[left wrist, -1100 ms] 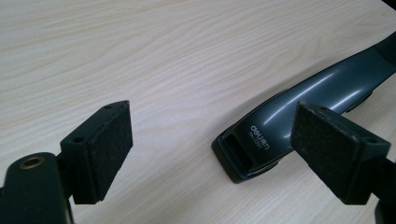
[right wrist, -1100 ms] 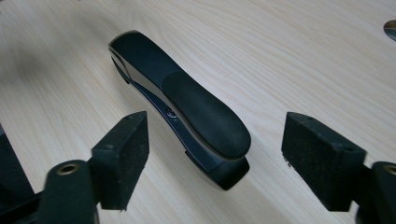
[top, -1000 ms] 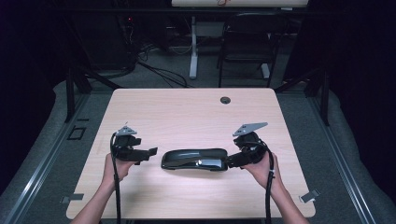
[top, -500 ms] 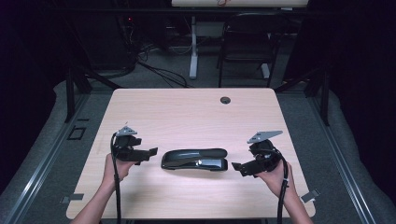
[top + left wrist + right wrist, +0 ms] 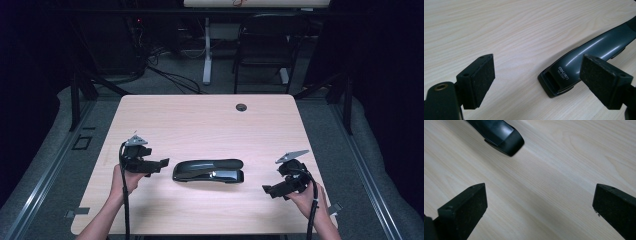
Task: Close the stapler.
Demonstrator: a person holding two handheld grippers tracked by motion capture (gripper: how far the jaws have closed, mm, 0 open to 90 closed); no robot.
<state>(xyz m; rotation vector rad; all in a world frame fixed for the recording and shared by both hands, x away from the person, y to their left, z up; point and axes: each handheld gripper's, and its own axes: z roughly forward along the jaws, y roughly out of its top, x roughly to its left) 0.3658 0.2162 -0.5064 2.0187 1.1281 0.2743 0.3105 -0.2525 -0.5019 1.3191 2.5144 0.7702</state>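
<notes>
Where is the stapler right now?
In the high view, the stapler lies flat on the table's near half, between the left gripper and right gripper, touching neither.

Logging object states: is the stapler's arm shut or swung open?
Shut. The stapler lies flat on the table, arm down along its base.

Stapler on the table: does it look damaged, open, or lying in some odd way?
Nothing stands out. The stapler lies flat and closed on the table, with no visible damage. The left gripper and right gripper are both open and apart from it.
</notes>
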